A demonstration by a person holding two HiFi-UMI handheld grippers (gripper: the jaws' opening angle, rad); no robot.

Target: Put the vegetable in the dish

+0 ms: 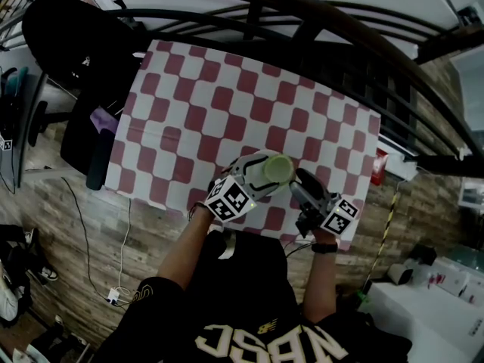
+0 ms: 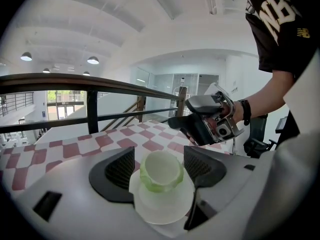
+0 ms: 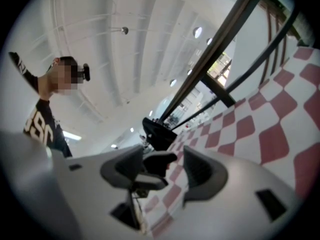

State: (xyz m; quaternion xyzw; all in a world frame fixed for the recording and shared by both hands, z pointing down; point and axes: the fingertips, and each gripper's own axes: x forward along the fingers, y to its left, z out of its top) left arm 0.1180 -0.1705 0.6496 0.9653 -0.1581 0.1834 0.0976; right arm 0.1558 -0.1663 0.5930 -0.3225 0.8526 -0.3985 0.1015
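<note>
Plainly, the vegetable [image 2: 161, 171] needs no reaching for: it sits right between the jaws of the left hand-held gripper [image 1: 265, 171], whose pads press on its pale green sides. It is a squat, rounded piece with no real long axis, and its hollow pale face is turned back toward the gripper's camera. Under it lies a white round piece [image 2: 165, 210] that reads as the dish, though whether it is a separate dish or the vegetable's own base cannot be told. No other dish shows on the desk [image 1: 227, 89]. The right hand-held gripper [image 1: 301, 180] is just beside it on the right, aimed across toward the load. Its jaws are spread and pinch nothing, and a dark shape seen through the gap is too vague to name. Both grippers hang over the near edge of the checkered cloth, close to the person's body, and the load appears clear of the surface. Ahead, the cloth offers wide bare room. The dark railing [image 1: 302, 21] bounds the far side, and the cloth's right edge is close to the right gripper, so any set-down is safer forward and leftward.
</note>
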